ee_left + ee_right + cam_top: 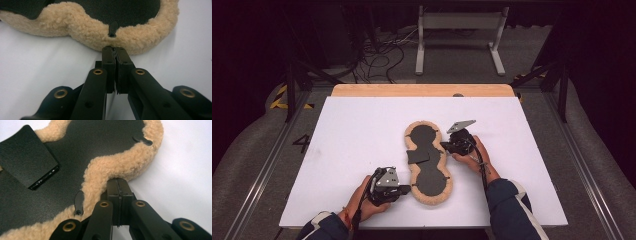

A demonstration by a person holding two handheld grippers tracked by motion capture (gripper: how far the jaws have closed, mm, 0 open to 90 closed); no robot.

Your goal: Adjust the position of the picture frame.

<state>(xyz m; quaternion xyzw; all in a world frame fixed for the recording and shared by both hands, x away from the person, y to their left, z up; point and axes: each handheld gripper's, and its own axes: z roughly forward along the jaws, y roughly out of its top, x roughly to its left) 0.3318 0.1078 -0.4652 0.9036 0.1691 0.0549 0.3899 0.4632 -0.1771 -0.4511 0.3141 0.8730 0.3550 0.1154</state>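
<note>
A peanut-shaped pad of black fabric edged in tan fleece (430, 165) lies flat on the white table top (352, 150). Left gripper (408, 189): jaws clenched, nothing between them, tips just short of the fleece rim directly ahead, near a small black tab (113, 28). Right gripper (443, 145): jaws clenched and empty, tips against the fleece edge at the pad's waist; a black square flap (26, 167) lies ahead to its left.
</note>
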